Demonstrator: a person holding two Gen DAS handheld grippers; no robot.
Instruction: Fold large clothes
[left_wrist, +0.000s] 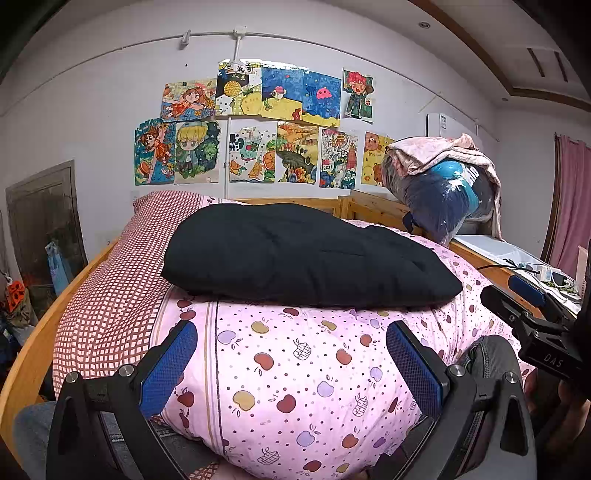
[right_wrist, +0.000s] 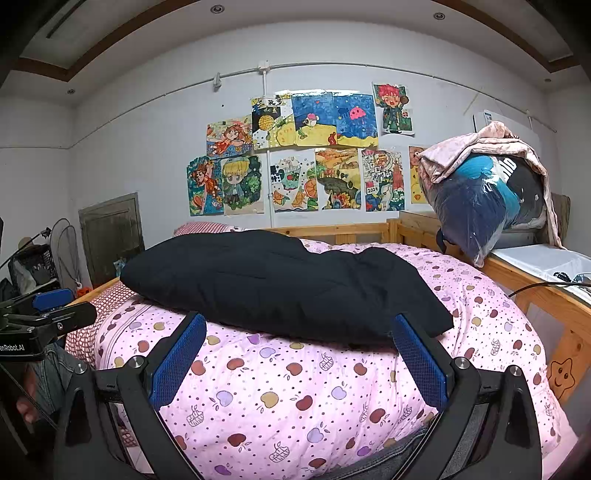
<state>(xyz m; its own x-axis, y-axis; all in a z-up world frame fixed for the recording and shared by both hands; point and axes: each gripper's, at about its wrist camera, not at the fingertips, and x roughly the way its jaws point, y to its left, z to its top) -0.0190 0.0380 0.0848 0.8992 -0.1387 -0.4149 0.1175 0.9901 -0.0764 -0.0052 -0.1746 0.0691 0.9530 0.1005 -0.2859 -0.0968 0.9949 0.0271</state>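
While both grippers, left gripper (left_wrist: 291, 363) and right gripper (right_wrist: 299, 360), hover spread wide and empty, black garment (left_wrist: 306, 254) lies folded ahead on the quilt (left_wrist: 295, 369); we'd pinch near corners evenly.

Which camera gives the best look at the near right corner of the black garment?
The right wrist view: the black garment shows its flat near right corner clearly. In the left wrist view the garment is whole too, but that corner looks rounder and farther off.
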